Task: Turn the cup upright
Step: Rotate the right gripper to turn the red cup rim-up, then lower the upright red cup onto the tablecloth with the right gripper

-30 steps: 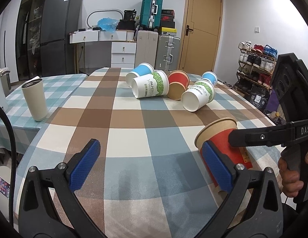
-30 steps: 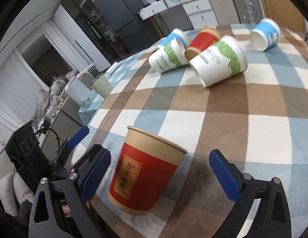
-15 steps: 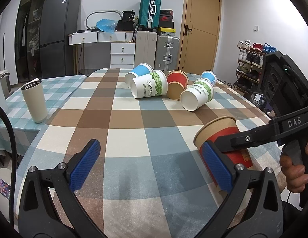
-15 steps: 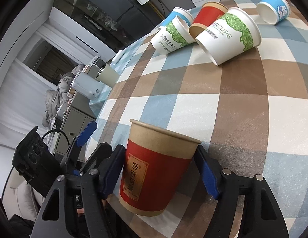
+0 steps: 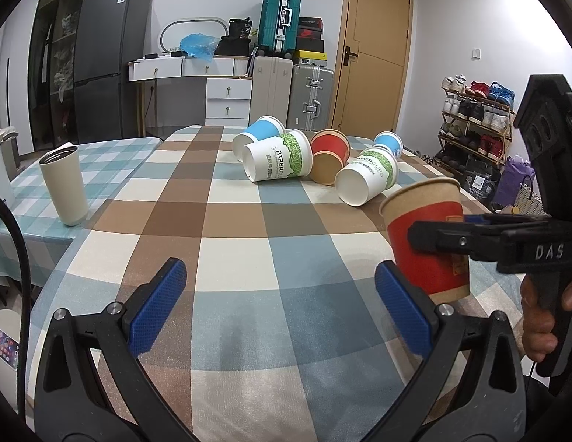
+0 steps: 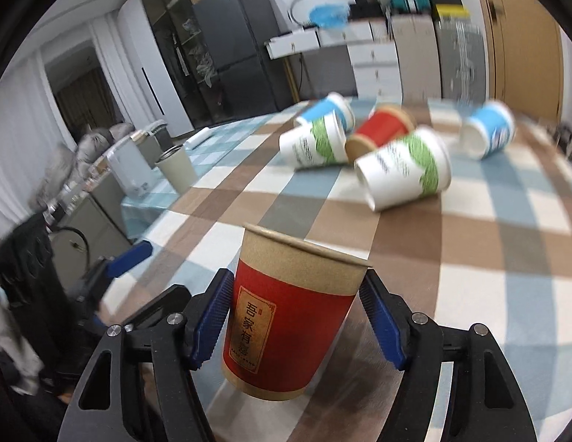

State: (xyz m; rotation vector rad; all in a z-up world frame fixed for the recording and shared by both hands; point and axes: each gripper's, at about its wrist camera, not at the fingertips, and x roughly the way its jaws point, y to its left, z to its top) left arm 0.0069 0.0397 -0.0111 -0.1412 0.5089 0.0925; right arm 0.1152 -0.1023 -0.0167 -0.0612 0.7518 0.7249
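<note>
My right gripper is shut on a red paper cup with a brown rim and holds it nearly upright, mouth up, just above the checked tablecloth. The same red cup shows at the right of the left wrist view, clamped by the right gripper's black fingers. My left gripper is open and empty, low over the near part of the table, left of the cup.
Several paper cups lie on their sides at the far middle of the table: white-green ones, a red one, blue ones. A beige tumbler stands upright at the left. The table edge is close on the right.
The right gripper closed on the red cup, lifted it off the cloth and tilted it closer to upright. The left gripper stayed in place, open.
</note>
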